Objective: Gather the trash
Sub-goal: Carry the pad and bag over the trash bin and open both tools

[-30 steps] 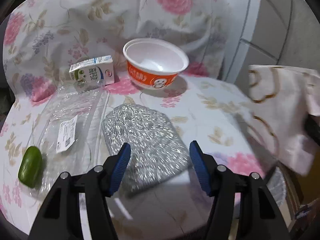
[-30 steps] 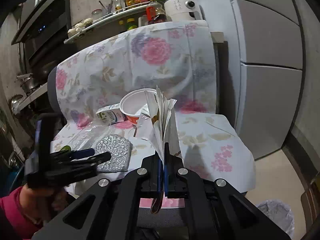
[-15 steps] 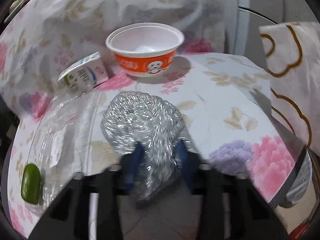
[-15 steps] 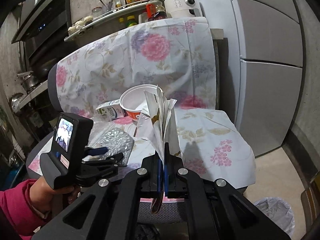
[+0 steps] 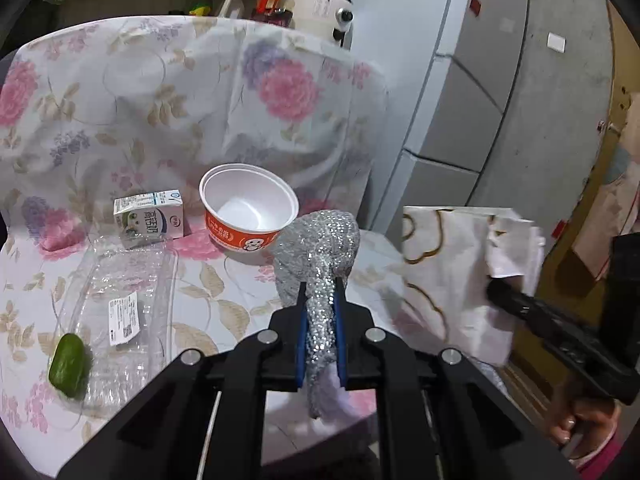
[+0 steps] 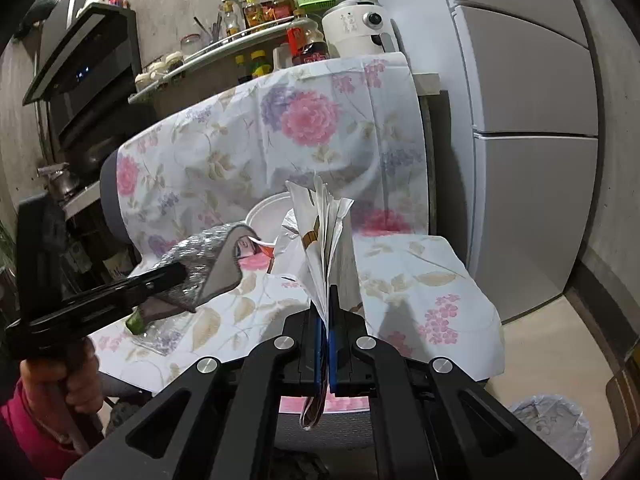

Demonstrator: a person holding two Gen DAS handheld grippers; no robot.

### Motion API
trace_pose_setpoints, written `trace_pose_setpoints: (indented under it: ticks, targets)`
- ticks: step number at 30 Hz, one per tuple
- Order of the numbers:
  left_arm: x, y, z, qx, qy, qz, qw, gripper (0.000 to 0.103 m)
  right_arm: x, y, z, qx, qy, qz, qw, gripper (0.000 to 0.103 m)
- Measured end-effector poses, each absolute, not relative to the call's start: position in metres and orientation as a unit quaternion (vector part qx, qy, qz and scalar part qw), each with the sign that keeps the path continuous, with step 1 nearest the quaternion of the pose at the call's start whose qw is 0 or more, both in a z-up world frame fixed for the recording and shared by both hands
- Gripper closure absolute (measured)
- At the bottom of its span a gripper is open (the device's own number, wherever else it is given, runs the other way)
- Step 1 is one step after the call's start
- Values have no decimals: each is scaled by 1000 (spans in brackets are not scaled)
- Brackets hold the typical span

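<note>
The left gripper [image 5: 321, 322] is closing its blue fingers [image 5: 301, 320] on a silver glitter pouch [image 5: 320, 248], which is pinched between them and lifted clear of the table [image 5: 224, 292], its wide end standing up just in front of the orange noodle bowl [image 5: 250, 210]. The right gripper [image 6: 325, 344] has its fingers pressed together on a folded white paper bag [image 6: 320, 236] with brown trim, which fans upward from the grip.

Taking the bowl as landmark: it stands empty and upright on the floral cloth covering the table. Just to its left lies a small milk carton [image 5: 149, 218]. Nearer than the carton, to the bowl's lower left, a clear plastic tray [image 5: 120, 300] with a white label lies flat, and a green piece of vegetable [image 5: 68, 364] rests at the tray's near left edge. Behind the bowl the cloth rises over a backrest, and beyond that a shelf [image 6: 224, 46] carries bottles and a white appliance [image 6: 356, 28]. In the right wrist view, a lined trash bin [image 6: 556, 428] sits on the floor at lower right, well apart from the bowl.
</note>
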State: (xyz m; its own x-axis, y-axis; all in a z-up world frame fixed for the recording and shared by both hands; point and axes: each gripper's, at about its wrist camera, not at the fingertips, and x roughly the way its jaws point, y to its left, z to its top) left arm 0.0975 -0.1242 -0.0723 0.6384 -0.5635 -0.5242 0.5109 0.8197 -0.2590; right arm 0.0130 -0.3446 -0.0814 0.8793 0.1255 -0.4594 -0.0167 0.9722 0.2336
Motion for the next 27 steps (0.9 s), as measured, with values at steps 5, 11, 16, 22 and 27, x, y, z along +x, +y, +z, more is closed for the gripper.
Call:
trace_pose_setpoints:
  ticks: [5, 11, 16, 22, 27]
  targets:
    - [87, -125, -77, -44, 307, -295, 904, 94, 11, -342, -81, 106, 248, 33, 962, 100]
    - [71, -148, -95, -32, 329, -332, 884, 94, -2, -351, -87, 112, 256, 13, 960, 100]
    - [57, -179, -95, -22, 320, -370, 872, 94, -29, -369, -85, 103, 248, -28, 963, 100]
    - [33, -230, -92, -9, 300, -426, 854, 94, -74, -408, -87, 102, 240, -99, 960, 100]
    - [12, -285, -99, 11, 306, -482, 821, 94, -117, -449, -100, 120, 244, -161, 949, 100]
